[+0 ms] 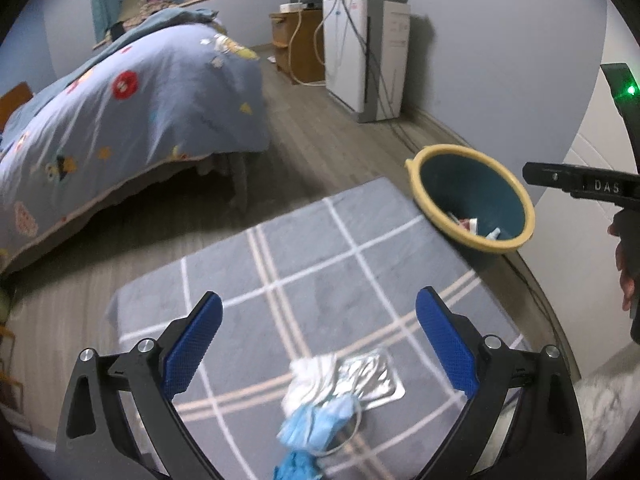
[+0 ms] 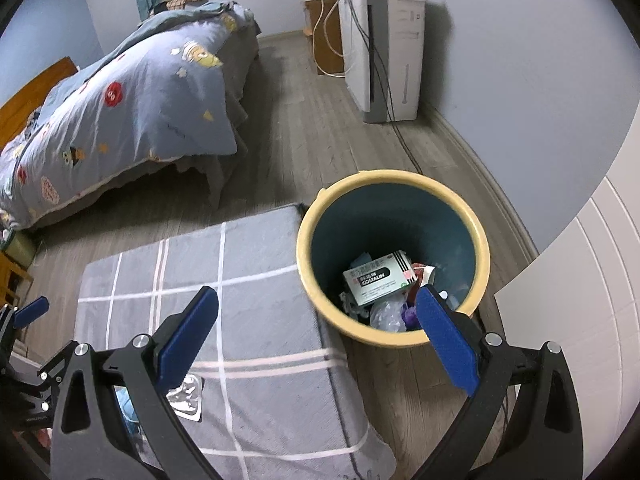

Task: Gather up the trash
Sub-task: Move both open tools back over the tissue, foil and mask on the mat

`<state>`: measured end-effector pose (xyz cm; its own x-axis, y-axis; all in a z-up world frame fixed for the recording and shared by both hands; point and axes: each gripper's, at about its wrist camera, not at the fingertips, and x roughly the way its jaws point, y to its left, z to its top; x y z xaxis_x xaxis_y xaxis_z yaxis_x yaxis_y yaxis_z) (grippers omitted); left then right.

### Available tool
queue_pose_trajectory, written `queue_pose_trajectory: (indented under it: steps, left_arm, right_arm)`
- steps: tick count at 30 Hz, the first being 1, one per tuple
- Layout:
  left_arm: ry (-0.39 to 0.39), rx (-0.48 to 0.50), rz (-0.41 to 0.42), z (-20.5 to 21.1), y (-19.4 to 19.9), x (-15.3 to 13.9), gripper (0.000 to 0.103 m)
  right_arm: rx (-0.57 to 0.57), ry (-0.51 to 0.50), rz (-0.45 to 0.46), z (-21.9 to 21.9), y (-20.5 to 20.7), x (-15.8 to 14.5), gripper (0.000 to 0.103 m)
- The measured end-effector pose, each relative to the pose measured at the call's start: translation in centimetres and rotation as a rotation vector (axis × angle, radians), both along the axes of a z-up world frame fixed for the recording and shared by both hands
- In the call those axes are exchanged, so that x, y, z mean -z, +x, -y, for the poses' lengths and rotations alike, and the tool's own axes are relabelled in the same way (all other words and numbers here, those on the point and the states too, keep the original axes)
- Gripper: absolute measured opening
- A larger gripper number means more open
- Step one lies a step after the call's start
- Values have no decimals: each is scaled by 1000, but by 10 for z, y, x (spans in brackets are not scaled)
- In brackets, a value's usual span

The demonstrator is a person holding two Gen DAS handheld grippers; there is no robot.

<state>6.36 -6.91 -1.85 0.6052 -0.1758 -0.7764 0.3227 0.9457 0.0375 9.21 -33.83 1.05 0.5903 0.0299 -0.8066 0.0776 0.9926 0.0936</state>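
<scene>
A pile of trash lies on the grey plaid mat (image 1: pixel 320 264): a white tissue (image 1: pixel 310 380), a silver blister pack (image 1: pixel 370 376) and a blue face mask (image 1: pixel 314 426). My left gripper (image 1: pixel 318 312) hangs open above the pile, its blue pads spread wide. The yellow-rimmed teal bin (image 2: pixel 394 256) stands off the mat's right edge and holds a white medicine box (image 2: pixel 378 278) and wrappers. My right gripper (image 2: pixel 316 304) is open and empty, just in front of the bin's rim. The blister pack (image 2: pixel 186 394) shows again behind its left finger.
A bed with a blue patterned quilt (image 1: pixel 132 100) fills the left side. A white appliance (image 1: pixel 364 56) with trailing cables stands against the far wall by a wooden cabinet (image 1: pixel 296 40). A white panelled door (image 2: pixel 576 320) is at the right. Wooden floor lies between bed and mat.
</scene>
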Motion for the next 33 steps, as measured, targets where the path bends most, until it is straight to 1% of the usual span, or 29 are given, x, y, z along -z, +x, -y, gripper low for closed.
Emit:
queue_pose_trajectory:
  steps: [4, 8, 12, 16, 19, 22, 25, 26, 27, 28, 29, 32, 33]
  left_arm:
    - [-31, -37, -22, -22, -12, 10, 96]
    - [-46, -99, -48, -45, -16, 22, 96]
    - [-22, -136, -45, -64, -16, 29, 96]
    - [-15, -185, -80, -83, -15, 43, 96]
    - [-29, -201, -112, -94, -18, 53, 96]
    - [-39, -157, -137, -90, -24, 62, 96]
    - [-48, -71, -178, -71, -30, 73, 94]
    - [-46, -35, -192, -63, -32, 77, 91]
    - [-36, 3, -209, -53, -34, 83, 88]
    - [-11, 35, -229, -44, -35, 90, 82]
    - [14, 56, -248, -36, -36, 97, 79]
    - [70, 76, -296, -25, -37, 114, 73]
    - [85, 79, -306, -24, -36, 118, 72]
  right_arm:
    - [-18, -8, -13, -13, -3, 4, 97]
    - [-15, 28, -20, -24, -5, 11, 97]
    - [-29, 29, -53, -39, -5, 24, 97]
    - [-60, 37, -99, -61, -6, 40, 97]
    - [-96, 34, -133, -79, -8, 52, 97]
    - [-115, 22, -153, -92, -9, 59, 97]
    - [-128, 20, -160, -100, -9, 62, 97]
    - [-131, 12, -159, -103, -9, 62, 97]
    - [-133, 7, -158, -103, -9, 63, 97]
    - [-134, 1, -160, -104, -10, 64, 97]
    - [-134, -2, -163, -102, -9, 66, 97]
    - [-131, -6, -180, -100, -8, 72, 97]
    - [-130, -6, -187, -99, -8, 75, 97]
